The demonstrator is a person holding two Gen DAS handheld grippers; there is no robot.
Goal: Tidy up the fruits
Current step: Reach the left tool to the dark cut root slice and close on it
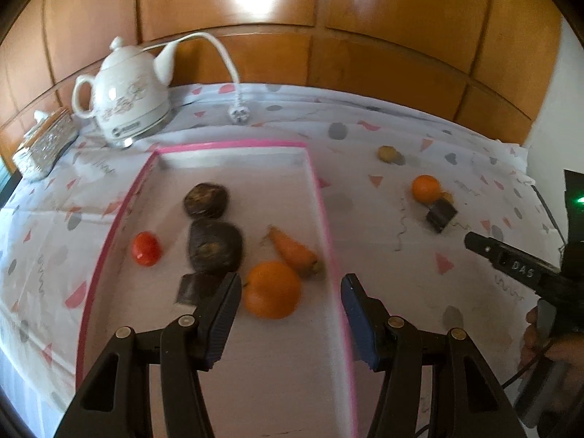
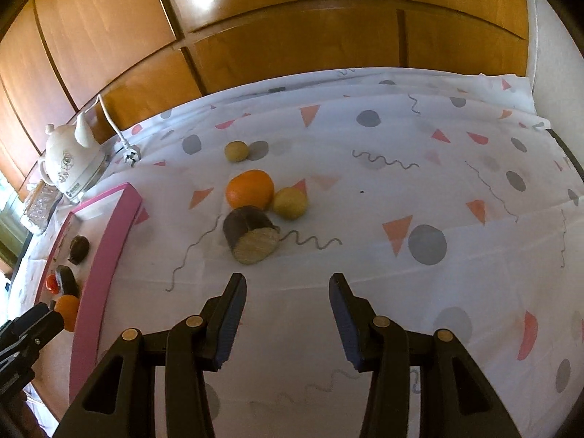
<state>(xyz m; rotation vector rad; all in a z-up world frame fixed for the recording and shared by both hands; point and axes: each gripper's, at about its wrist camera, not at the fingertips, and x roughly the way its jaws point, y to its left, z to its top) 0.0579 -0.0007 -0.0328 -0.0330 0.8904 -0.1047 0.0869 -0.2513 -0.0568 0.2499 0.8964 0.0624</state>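
Nearest the right gripper [image 2: 287,323], whose black jaws stand apart and empty, lies a dark cut log-shaped chunk [image 2: 251,238] on the patterned cloth [image 2: 401,292], touching a round orange [image 2: 250,188]. Probably firm and light, it should be pinched across its round sides. Left gripper [image 1: 291,319] hangs apart, empty, over the pink-rimmed white tray [image 1: 321,197].

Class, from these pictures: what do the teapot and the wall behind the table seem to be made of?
Teapot: probably glazed ceramic, being glossy white with a printed floral pattern. Wall: seemingly varnished wood panels, with warm brown grain and bright reflected glare.
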